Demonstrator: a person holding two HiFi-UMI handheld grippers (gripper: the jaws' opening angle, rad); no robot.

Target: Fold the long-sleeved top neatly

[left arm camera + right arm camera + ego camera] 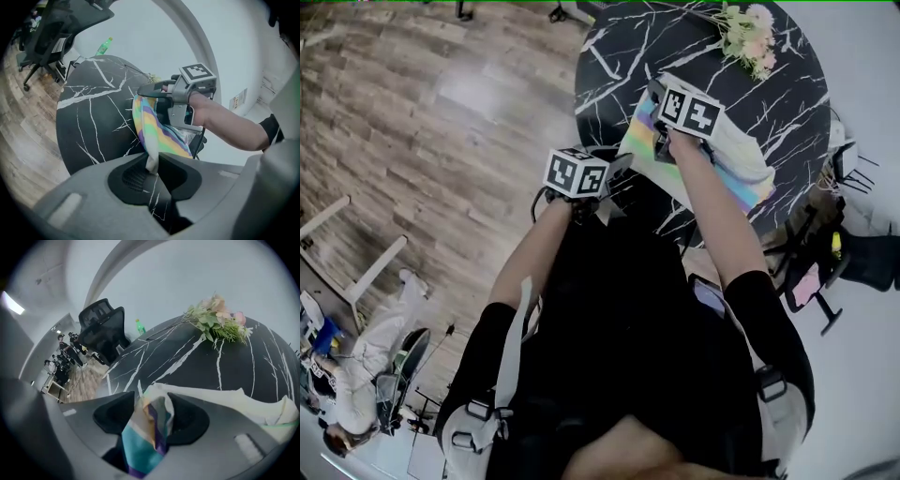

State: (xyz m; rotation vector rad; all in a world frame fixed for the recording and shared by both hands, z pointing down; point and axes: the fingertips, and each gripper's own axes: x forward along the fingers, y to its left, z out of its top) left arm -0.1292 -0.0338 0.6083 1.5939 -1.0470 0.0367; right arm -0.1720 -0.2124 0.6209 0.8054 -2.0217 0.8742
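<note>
Right gripper view looks along the right gripper [151, 416], whose jaws are clamped on a bunched fold of the top [143, 441]. The fold is teal, purple and cream, and sits low in the middle of the frame. More of the cloth, cream side up, trails off to the lower right across the black marble table [187, 357]. Flowers [218, 317] lie near the table's far edge at upper right, and a black chair [103, 329] and a green bottle [140, 326] show beyond it at upper left. Left gripper view has the left gripper [153, 171] nearly closed, pinching a thin cream corner of the top at lower centre. From there the rainbow-striped cloth rises, lifted off the table, to the right gripper at mid-frame, which grips the other end below its marker cube. Head view, looking steeply down, shows both grippers at upper centre by the table's near edge. The left one is lower in the frame, the right one higher and over the table. The top lies pale and rainbow-edged just right of them, and a wooden floor [441, 112] fills the left.
</note>
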